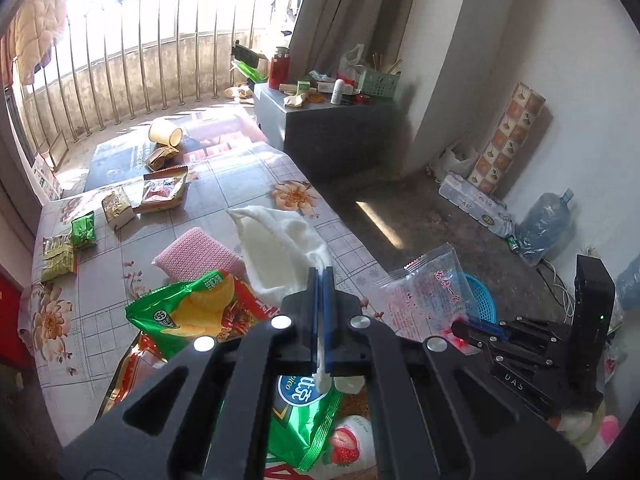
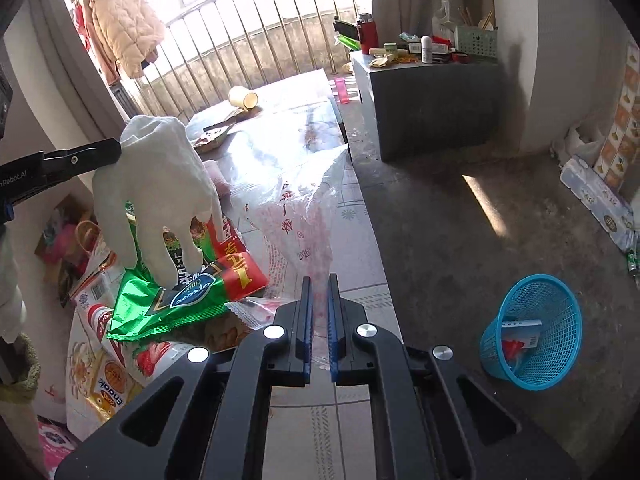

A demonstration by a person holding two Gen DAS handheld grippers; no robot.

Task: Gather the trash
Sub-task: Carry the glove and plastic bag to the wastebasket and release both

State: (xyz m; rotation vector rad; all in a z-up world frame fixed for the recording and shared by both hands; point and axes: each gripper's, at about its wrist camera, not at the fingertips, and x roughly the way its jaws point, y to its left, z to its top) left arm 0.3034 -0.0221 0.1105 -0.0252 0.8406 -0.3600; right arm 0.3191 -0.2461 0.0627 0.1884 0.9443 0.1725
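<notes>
Right wrist view shows the right gripper (image 2: 319,280) with its jaws closed on the lower edge of a clear plastic wrapper with red print (image 2: 304,200), which stands up from the jaws above the bench's right edge. Off to the left, the left gripper (image 2: 114,154) has its jaws shut on the cuff of a white cloth glove (image 2: 156,184), fingers dangling over a green and red crisp bag (image 2: 188,288) near the bench's near end.

Judging by this, the step in hand is the carry: both pieces are lifted clear of the floral-tiled bench (image 2: 360,292) and not yet binned. A blue mesh plastic basket (image 2: 532,332) sits on the floor to the right of the bench, already holding some scraps. Next, the right gripper should swing out past the right edge, over the basket's mouth, and let go; the light wrapper may drift. More packets remain towards the far end.
</notes>
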